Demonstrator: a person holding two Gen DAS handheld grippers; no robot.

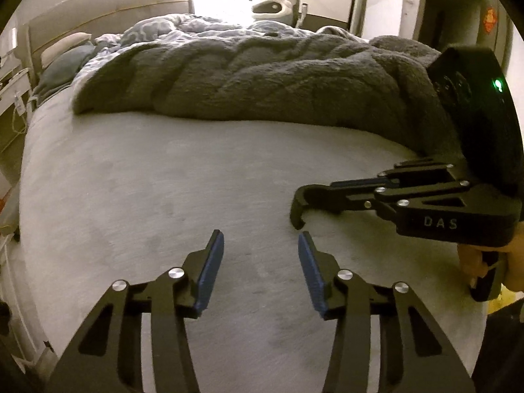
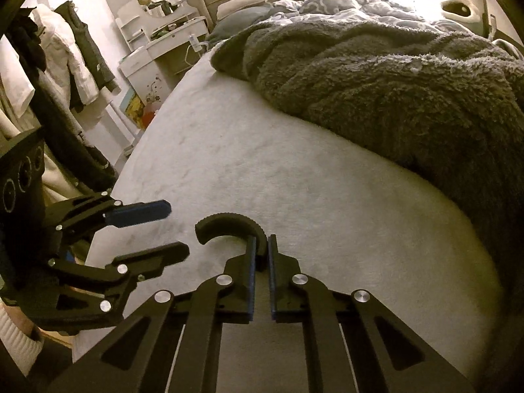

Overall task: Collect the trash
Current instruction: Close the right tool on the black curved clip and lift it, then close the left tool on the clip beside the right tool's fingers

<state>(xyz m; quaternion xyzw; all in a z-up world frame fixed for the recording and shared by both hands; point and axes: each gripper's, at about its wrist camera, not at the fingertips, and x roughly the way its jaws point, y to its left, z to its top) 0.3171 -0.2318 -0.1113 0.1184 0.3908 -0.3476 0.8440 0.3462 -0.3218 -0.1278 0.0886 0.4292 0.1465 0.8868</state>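
No trash item shows in either view. My left gripper [image 1: 261,234] hovers over the pale grey bed sheet [image 1: 163,180], open, with nothing between its blue pads [image 1: 209,268]. It appears at the left of the right wrist view as the left gripper [image 2: 178,229]. My right gripper [image 2: 262,239] is shut, its pads almost touching over the sheet [image 2: 294,180]. A black ribbed curved hook [image 2: 226,224] sticks out at its tips; whether it belongs to the finger I cannot tell. The right gripper [image 1: 304,196] reaches in from the right in the left wrist view, with a hand [image 1: 471,258] on its handle.
A fuzzy dark grey blanket [image 1: 262,78] is bunched across the far half of the bed [image 2: 393,91], with a patterned duvet [image 1: 183,26] and pillows [image 1: 65,46] behind. A white dresser [image 2: 154,52] and hanging clothes [image 2: 65,52] stand beside the bed's left edge.
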